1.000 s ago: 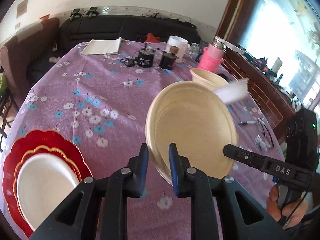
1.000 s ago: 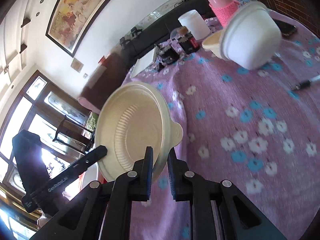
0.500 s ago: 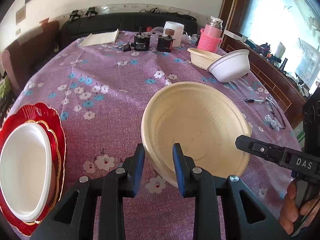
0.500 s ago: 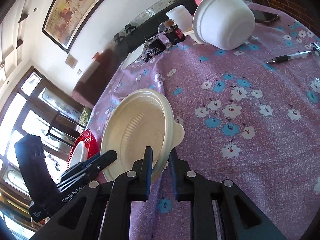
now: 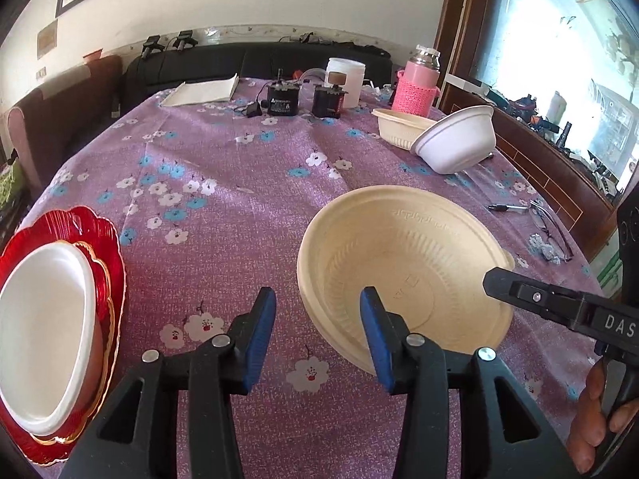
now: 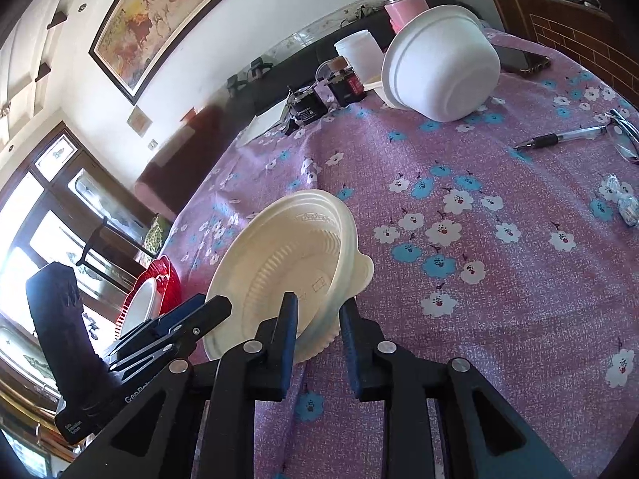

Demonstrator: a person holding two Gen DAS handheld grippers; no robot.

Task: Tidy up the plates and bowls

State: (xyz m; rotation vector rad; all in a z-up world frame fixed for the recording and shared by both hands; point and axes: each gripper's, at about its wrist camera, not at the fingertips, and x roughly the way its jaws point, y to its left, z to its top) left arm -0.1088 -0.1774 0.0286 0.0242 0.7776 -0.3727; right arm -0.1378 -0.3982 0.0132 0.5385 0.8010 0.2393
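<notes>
Down from its tilt a second ago, the beige bowl now sits on the tablecloth, near the front edge. The left gripper has just been opening; its jaws stand apart, rim between them but clear of the pads. The right gripper has eased open a little too; its jaws straddle the opposite rim, and whether the pads press I cannot tell. Two-handed lowering likely kept it level (the red plate stack waits at left).
</notes>
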